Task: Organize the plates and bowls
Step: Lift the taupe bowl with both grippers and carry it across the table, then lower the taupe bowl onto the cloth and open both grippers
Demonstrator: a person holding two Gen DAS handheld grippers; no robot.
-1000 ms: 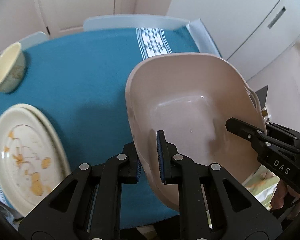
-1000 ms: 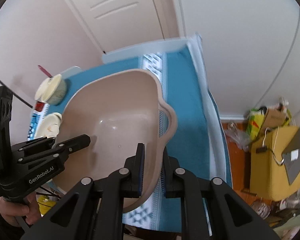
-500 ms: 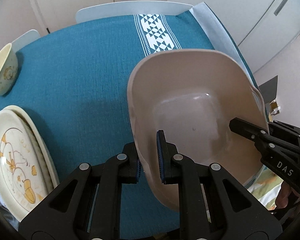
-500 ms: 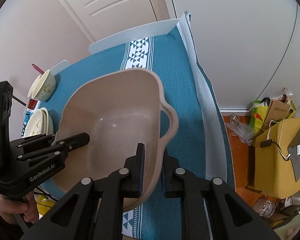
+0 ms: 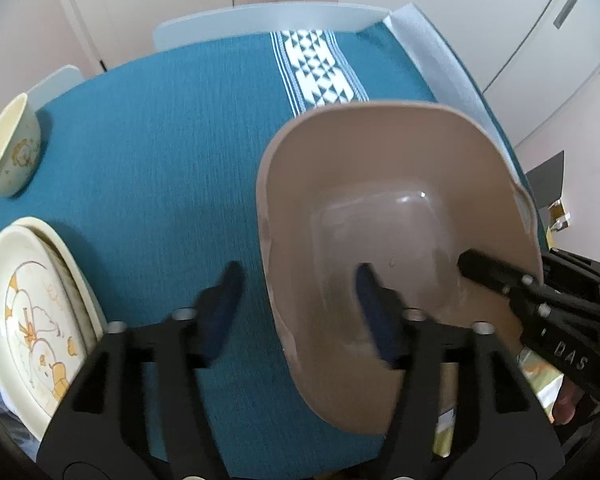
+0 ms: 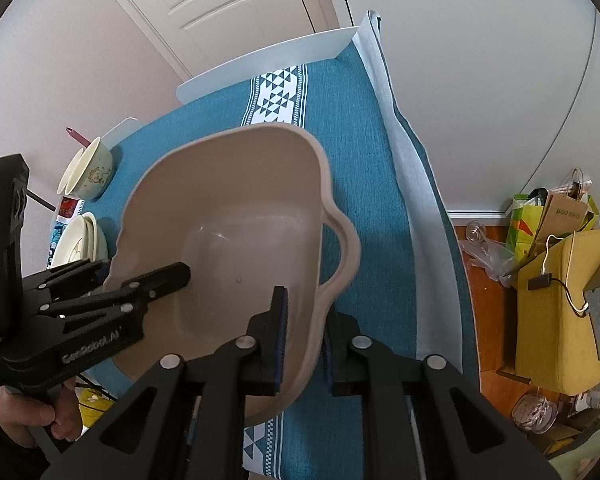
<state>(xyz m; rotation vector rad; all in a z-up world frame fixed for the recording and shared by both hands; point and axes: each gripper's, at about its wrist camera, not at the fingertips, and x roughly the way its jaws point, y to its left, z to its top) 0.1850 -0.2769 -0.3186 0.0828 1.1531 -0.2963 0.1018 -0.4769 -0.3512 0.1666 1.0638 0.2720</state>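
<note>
Between right gripper (image 6: 302,338) fingers, basin (image 6: 236,240) rim

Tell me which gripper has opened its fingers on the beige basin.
The left gripper: its fingers stand wide apart on either side of the beige basin's wall. The right gripper has its fingers close against the rim.

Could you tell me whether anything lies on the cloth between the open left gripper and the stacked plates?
Nothing visible does. The left gripper is open astride the beige basin's near wall, and only bare teal tablecloth lies between it and the stacked plates. The cream bowl sits farther back, off that line.
</note>
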